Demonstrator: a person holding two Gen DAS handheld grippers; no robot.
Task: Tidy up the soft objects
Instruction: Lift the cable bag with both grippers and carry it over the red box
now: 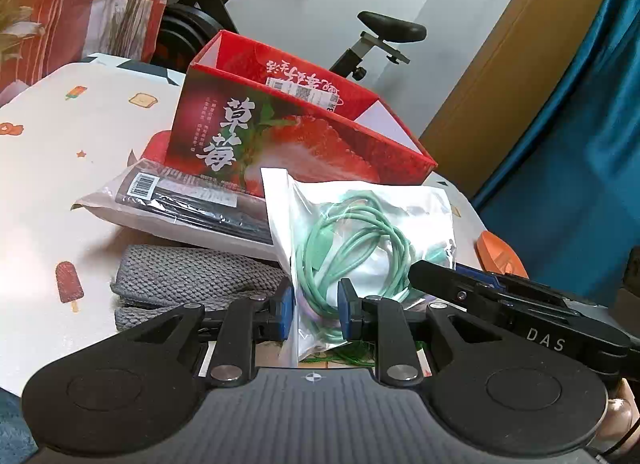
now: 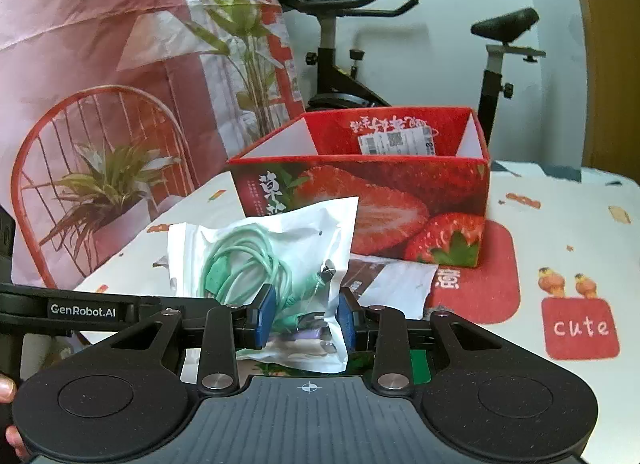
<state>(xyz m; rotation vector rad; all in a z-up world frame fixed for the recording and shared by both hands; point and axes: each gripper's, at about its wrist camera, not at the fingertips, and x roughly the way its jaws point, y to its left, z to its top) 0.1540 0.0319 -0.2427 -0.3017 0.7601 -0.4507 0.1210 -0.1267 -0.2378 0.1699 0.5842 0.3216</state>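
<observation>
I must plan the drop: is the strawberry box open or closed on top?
Open. The strawberry box has no lid; its inner walls and a white label inside are visible.

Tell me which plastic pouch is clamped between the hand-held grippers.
The clear plastic pouch holding the coiled mint-green cable; the flat white pouch with black contents and a barcode label lies ungripped behind it.

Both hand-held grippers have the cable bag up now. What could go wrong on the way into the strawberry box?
1. Each hand-held gripper, left and right, pinches only the lower part of the slick cable bag, so it may slip or flop.
2. The two could pull apart and tear it.
3. The bag may catch the strawberry box on its near wall.
</observation>
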